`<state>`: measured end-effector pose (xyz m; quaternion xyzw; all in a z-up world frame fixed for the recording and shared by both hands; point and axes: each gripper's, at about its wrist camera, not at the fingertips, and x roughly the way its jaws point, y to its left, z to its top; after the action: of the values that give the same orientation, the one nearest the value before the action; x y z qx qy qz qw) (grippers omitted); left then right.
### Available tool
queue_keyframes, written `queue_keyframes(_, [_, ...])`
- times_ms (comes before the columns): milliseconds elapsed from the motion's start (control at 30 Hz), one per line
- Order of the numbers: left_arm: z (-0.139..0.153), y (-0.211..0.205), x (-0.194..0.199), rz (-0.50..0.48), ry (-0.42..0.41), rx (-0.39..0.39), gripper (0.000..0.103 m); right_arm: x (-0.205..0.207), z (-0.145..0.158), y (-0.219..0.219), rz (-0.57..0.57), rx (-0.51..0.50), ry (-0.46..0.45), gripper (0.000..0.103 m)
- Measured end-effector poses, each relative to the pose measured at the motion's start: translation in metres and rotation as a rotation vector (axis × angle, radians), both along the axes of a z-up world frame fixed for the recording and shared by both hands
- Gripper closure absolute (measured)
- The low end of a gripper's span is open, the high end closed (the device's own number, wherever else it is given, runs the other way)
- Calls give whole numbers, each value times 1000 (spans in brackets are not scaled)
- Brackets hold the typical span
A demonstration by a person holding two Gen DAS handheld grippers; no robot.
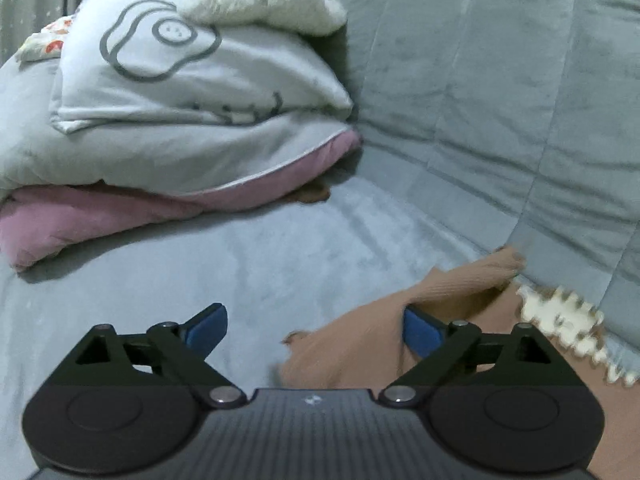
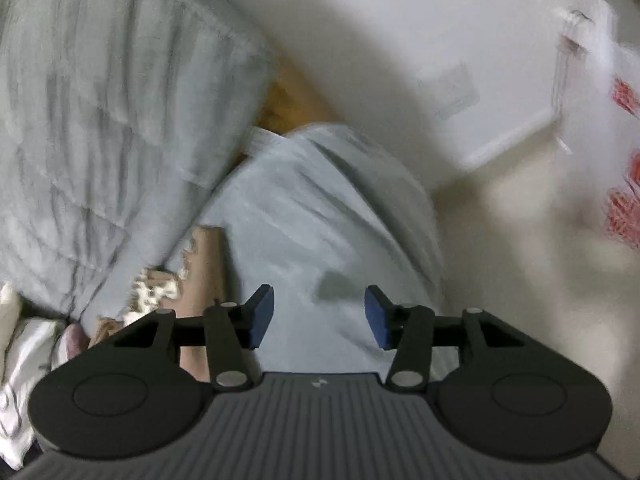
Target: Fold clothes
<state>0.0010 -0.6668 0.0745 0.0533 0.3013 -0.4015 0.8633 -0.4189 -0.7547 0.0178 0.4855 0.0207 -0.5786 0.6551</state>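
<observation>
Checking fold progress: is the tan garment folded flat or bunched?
Bunched: the tan garment lies rumpled, one ridge raised, beside the open left gripper.

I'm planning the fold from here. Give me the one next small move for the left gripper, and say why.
Probably ease the left gripper forward and to the right onto the raised edge of the tan garment, then close. Its fingers stand wide apart with nothing pressed between them, and the garment lies crumpled on the grey bed cover, against the grey quilt, not yet folded flat.

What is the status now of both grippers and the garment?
Left gripper open, empty. Right gripper open, empty. Tan lace-trimmed garment crumpled on grey bed cover. Nothing blocking.
</observation>
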Motion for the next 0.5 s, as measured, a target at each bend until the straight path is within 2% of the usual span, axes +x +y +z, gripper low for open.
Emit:
queue_keyframes(67, [3,-1,-6,-60,-29,-26,3,10,4,-3,26,-51,20,50])
queue_keyframes(100, [4,-3,-8,-48,-64,-7,3,16,6,-5,40,-79,41,49])
queue_keyframes(167, [12,-5,-4,51,-146,23,3,35,10,-11,92,-161,117,46])
queue_keyframes(233, [16,-2,2,65,-130,-18,3,48,11,-15,139,-249,197,45])
queue_keyframes(267, [19,-1,8,43,-88,-52,3,52,11,-16,157,-282,230,45])
queue_keyframes(300, [20,-5,11,-2,-48,-58,3,59,10,-19,191,-320,277,45])
queue_keyframes(333, [21,-14,8,-50,-63,-27,3,68,9,-23,235,-366,337,45])
queue_keyframes(433, [19,-41,-13,-164,-255,80,3,87,0,-34,336,-424,482,45])
queue_keyframes(500, [14,-62,-22,-234,-317,136,3,97,-5,-41,376,-426,516,46])
